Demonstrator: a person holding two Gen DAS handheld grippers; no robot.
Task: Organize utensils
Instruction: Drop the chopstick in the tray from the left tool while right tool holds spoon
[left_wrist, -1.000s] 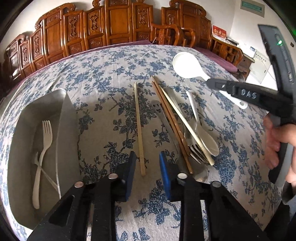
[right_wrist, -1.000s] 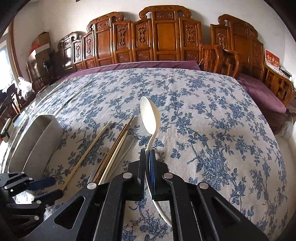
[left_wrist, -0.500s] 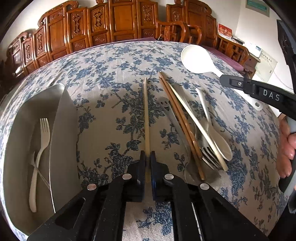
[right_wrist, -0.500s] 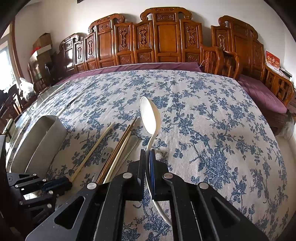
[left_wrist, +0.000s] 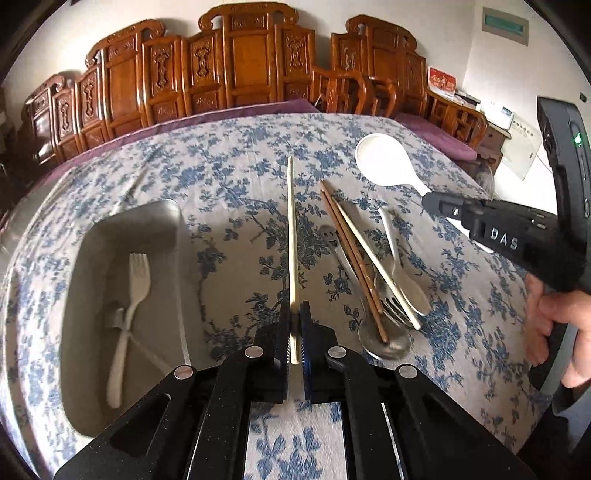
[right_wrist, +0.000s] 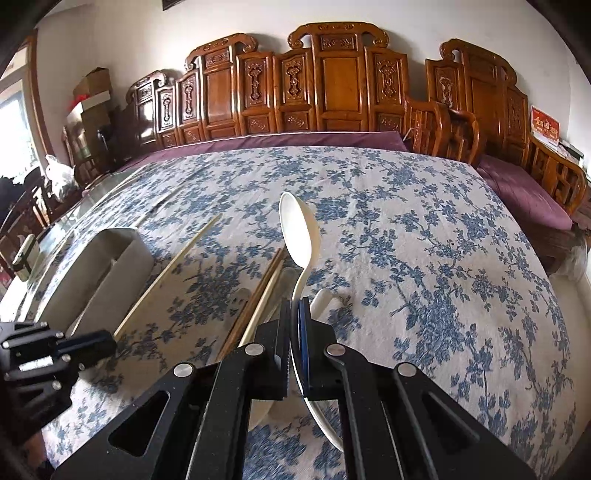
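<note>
Both tools are loaded: the left gripper (left_wrist: 294, 325) is pinching a pale wooden chopstick (left_wrist: 291, 236) above the floral cloth, and the right gripper (right_wrist: 294, 332) is clamping a white plastic ladle-spoon (right_wrist: 300, 236). Looks like carry time; next, swing toward the grey metal tray (left_wrist: 92, 266) and release cleanly.

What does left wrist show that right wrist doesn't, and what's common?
Left wrist only: the tray's inside with a white fork, the metal spoon bowl, and the person's hand on the right claw.
Right wrist only: boxes stacked at far left.
Both: the pale chopstick clamped in the left claw, the white spoon, the brown chopsticks, the floral cloth.
</note>
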